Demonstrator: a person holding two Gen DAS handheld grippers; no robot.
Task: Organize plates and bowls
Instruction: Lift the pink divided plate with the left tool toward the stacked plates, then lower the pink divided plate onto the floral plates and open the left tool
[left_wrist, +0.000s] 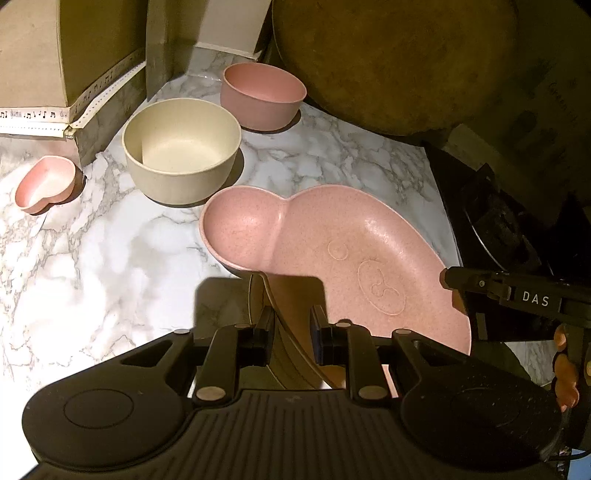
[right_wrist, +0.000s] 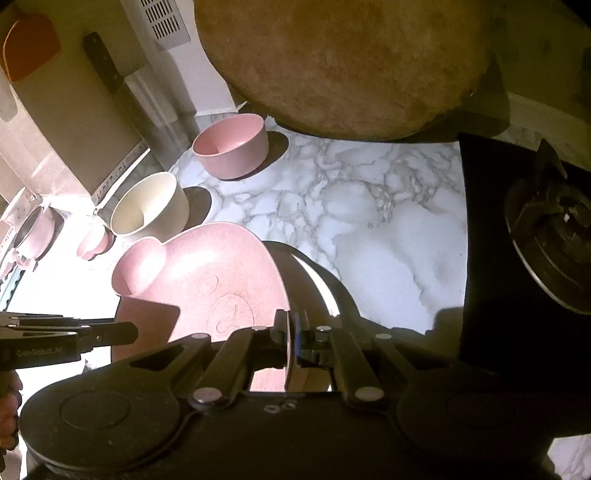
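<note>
A pink bear-shaped plate (left_wrist: 332, 251) hangs over the marble counter (left_wrist: 92, 277), held from two sides. My left gripper (left_wrist: 293, 332) is shut on its near rim, with the rim running between the pads. My right gripper (left_wrist: 448, 278) comes in from the right and pinches the plate's right edge. In the right wrist view that right gripper (right_wrist: 293, 334) is shut on the thin rim of the pink plate (right_wrist: 207, 280), and the left gripper (right_wrist: 133, 330) enters from the left. A darker round plate (right_wrist: 317, 273) shows just beneath the pink one. Behind stand a cream bowl (left_wrist: 181, 147), a pink bowl (left_wrist: 262, 96) and a small pink heart dish (left_wrist: 46, 186).
A large round wooden board (left_wrist: 399, 62) leans at the back. A black gas burner (right_wrist: 546, 236) borders the counter on the right. A cardboard box (left_wrist: 33, 62) stands at the left, and a small pink pot (right_wrist: 37, 225) sits near it.
</note>
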